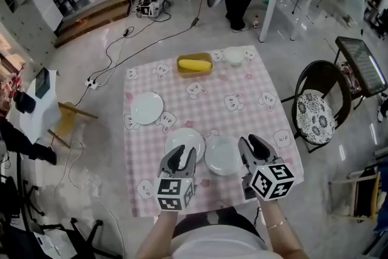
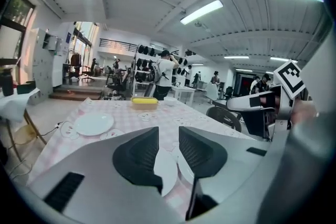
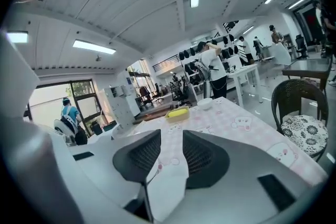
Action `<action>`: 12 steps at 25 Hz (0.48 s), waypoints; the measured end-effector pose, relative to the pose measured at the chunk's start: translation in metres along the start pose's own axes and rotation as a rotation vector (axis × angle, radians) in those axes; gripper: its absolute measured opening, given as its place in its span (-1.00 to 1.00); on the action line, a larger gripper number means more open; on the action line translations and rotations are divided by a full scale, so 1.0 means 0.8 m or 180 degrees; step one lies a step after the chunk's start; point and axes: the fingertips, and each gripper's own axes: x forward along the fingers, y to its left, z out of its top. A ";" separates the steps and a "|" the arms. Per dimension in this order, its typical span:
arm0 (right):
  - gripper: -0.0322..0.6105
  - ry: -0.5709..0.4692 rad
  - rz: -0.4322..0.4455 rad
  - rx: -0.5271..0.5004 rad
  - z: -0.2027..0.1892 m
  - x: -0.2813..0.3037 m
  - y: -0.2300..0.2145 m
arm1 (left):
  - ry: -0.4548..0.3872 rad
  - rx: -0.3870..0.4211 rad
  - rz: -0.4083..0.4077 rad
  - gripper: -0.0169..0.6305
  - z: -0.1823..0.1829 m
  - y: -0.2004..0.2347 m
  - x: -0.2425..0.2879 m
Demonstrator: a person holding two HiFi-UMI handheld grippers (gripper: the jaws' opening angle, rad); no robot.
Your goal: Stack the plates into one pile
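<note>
- Table [image 1: 267,124] under a pink checked cloth carries three round white plates, none yet stacked: a lone plate [image 1: 147,108] well apart at the left, and a middle plate [image 1: 185,142] and a right-hand plate [image 1: 222,156] lying just beside each other at the near edge.
- Being round, the plates have no long axis; any rim will serve for a grip.
- Left claw [image 1: 182,159] hangs at the near rim of the middle plate, which lies straight ahead of it and slightly below. Its jaws stand apart with nothing gripped.
- Right claw [image 1: 255,150] sits just off the right rim of the right-hand plate, which lies to its left. Its jaws also stand apart and hold nothing.
- Each claw is nearest its own plate, and the left one is the closer to the lone plate.
- A yellow dish [image 1: 194,64] and a white bowl [image 1: 233,56] wait at the far edge, out of the way.
- Only the head view lays out all three plates at once.
- The left gripper view alone shows the rims of the two near plates [image 2: 164,168] low in the gap between its jaws.
- The right gripper view shows a single white plate [image 3: 167,186] through its gap, seemingly the right-hand one.
</note>
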 end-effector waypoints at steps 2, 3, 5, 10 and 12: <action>-0.54 0.0049 0.0074 -0.0015 -0.002 0.006 -0.002 | 0.0005 -0.0075 0.0113 -0.53 -0.006 0.003 -0.004; -0.54 0.0068 0.0096 -0.0019 -0.003 0.007 -0.004 | 0.0008 -0.0104 0.0152 -0.53 -0.008 0.003 -0.005; -0.54 0.0104 0.0123 -0.0032 -0.005 0.009 -0.010 | 0.0032 -0.0150 0.0210 -0.53 -0.015 0.000 -0.006; -0.54 0.0252 0.0150 -0.0031 -0.025 0.002 -0.034 | 0.0214 -0.0283 0.0307 -0.55 -0.046 -0.018 -0.005; -0.54 0.0310 0.0145 -0.0025 -0.031 0.001 -0.044 | 0.0275 -0.0317 0.0315 -0.55 -0.053 -0.025 0.000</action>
